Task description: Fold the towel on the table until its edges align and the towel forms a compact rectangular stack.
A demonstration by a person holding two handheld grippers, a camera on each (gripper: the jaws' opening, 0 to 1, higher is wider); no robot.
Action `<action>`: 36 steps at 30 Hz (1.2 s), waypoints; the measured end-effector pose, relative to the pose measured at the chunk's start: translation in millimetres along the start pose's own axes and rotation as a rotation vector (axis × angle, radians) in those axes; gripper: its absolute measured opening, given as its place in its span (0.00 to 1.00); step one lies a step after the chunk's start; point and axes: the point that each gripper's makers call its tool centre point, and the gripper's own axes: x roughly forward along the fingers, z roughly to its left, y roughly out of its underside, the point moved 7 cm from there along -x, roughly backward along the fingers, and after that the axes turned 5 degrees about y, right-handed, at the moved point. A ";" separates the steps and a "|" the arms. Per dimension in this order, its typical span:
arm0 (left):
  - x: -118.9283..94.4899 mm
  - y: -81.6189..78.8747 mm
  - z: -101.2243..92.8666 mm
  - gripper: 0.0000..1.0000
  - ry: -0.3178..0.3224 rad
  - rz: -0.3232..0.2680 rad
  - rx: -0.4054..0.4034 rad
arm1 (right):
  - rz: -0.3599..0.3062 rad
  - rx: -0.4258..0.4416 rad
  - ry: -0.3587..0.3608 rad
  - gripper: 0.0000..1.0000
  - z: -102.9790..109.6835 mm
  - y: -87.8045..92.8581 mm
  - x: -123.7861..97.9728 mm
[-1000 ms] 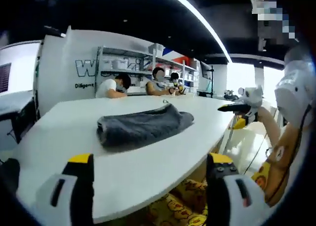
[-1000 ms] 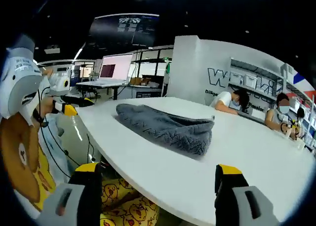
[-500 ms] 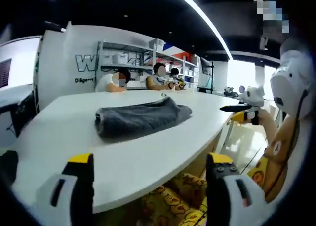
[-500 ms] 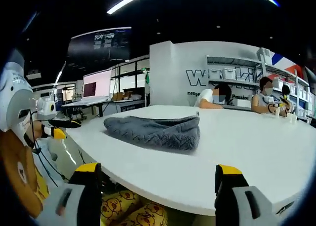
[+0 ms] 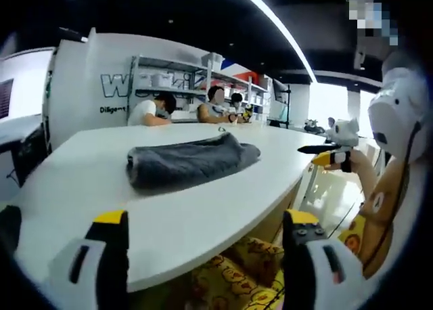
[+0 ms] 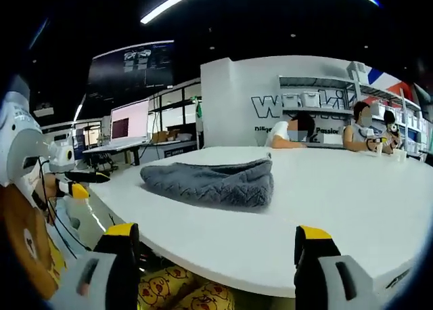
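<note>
1. Since the earlier pictures we have dropped both cameras lower, so we now look almost level across the surface (image 5: 203, 215); the grey towel (image 5: 188, 162) lies as it did, folded into a long soft bundle.
2. Our left tool (image 5: 203, 256) hangs off the near edge of the surface, short of the towel, with its yellow-tipped jaws spread wide and nothing between them.
3. Our right tool (image 6: 211, 259) sits the same way at its own near edge of the surface (image 6: 325, 208), jaws wide apart and bare.
4. From the left gripper view the towel rests on top of the surface, well beyond the jaws, with its rolled thick end toward the left and a thinner tail toward the right.
5. From the right gripper view the towel (image 6: 210, 181) lies beyond the jaws and left of centre; its ribbed knit shows on the thick end at the right.
6. Beyond the towel, at the far side of the surface, we see seated people (image 5: 152, 110) in front of a white wall with dark lettering (image 5: 115, 86) and shelving (image 5: 176, 86).
7. Left of the towel in the right gripper view stand desk monitors (image 6: 128, 124) under a dark hanging screen (image 6: 132, 66).
8. Below the surface edge we see yellow cloth with a duck print (image 5: 237, 283).
</note>
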 end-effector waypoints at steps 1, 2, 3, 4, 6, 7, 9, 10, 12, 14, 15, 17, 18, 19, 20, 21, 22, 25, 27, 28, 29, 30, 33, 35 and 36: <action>0.1 0.4 0.3 0.99 -0.002 0.000 -0.003 | -0.025 0.035 -0.005 1.00 1.9 -1.8 3.0; 0.3 0.6 0.7 0.99 -0.005 -0.003 -0.007 | -0.035 0.052 -0.005 1.00 2.5 -2.7 4.3; 0.4 0.8 1.0 0.99 -0.008 -0.004 -0.010 | -0.055 0.110 -0.013 1.00 3.6 -4.2 8.8; 0.7 0.9 0.9 0.99 -0.010 -0.003 -0.011 | -0.096 0.219 -0.014 1.00 1.7 -8.5 16.8; 1.9 1.1 0.4 0.99 -0.018 -0.003 -0.011 | -0.124 0.301 -0.030 1.00 -1.2 -11.9 24.6; 2.8 0.9 -1.1 0.99 -0.018 -0.010 -0.009 | -0.124 0.357 -0.031 1.00 -6.9 -13.3 31.6; 4.1 0.7 -3.3 0.99 -0.016 -0.020 -0.007 | -0.091 0.432 0.003 0.98 -23.1 -12.5 49.7; 4.8 0.4 -4.7 0.99 -0.011 -0.031 -0.009 | -0.055 0.413 0.026 0.91 -28.1 -10.1 56.3; 6.9 -0.6 -10.3 0.99 0.020 -0.083 -0.027 | 0.017 0.375 0.072 0.84 -37.7 -5.2 70.1; 5.7 0.0 -11.1 0.99 0.031 -0.114 -0.049 | 0.021 0.442 0.052 0.75 -38.2 -5.8 81.2; 5.1 0.5 -10.7 0.99 0.033 -0.117 -0.051 | 0.016 0.463 0.051 0.67 -38.2 -6.5 82.3; 3.7 1.2 -9.4 0.99 0.035 -0.126 -0.056 | -0.016 0.523 0.042 0.60 -39.2 -10.7 86.3; 2.7 1.5 -8.2 0.99 0.038 -0.129 -0.056 | -0.001 0.531 0.068 0.59 -42.5 -9.2 89.5; 1.8 1.7 -7.0 0.99 0.040 -0.132 -0.055 | 0.013 0.538 0.094 0.58 -45.7 -7.7 92.8; 0.8 2.0 -5.8 0.99 0.042 -0.135 -0.055 | 0.028 0.545 0.120 0.56 -49.0 -6.3 96.2; -0.1 1.8 -4.8 0.99 0.045 -0.141 -0.056 | 0.030 0.548 0.131 0.53 -50.9 -6.3 99.3; -0.4 1.6 -4.5 0.99 0.046 -0.144 -0.057 | 0.030 0.551 0.133 0.52 -51.6 -6.2 100.5; -4.3 0.1 -0.5 0.99 0.049 -0.170 -0.066 | 0.056 0.681 0.126 0.52 -56.0 -4.0 110.2; -7.9 -0.6 3.0 0.99 0.040 -0.185 -0.063 | 0.019 0.734 0.139 0.51 -60.7 -8.6 113.8; -9.4 -0.4 5.0 0.99 0.030 -0.189 -0.060 | 0.020 0.759 0.140 0.51 -61.7 -8.3 115.6; -10.7 0.3 7.2 0.99 0.019 -0.189 -0.057 | 0.028 0.772 0.140 0.52 -62.3 -7.2 117.2; -11.9 1.3 9.5 0.99 0.008 -0.187 -0.052 | 0.038 0.781 0.140 0.50 -63.5 -5.3 119.4; -14.3 4.3 15.4 0.99 -0.025 -0.181 -0.045 | 0.018 0.826 0.137 0.49 -65.0 -6.5 120.7; -16.4 8.4 21.1 0.99 -0.049 -0.175 -0.049 | 0.020 0.835 0.142 0.48 -63.3 -6.7 123.1; -16.8 9.3 22.3 0.99 -0.052 -0.175 -0.051 | 0.017 0.849 0.141 0.48 -61.8 -7.1 124.8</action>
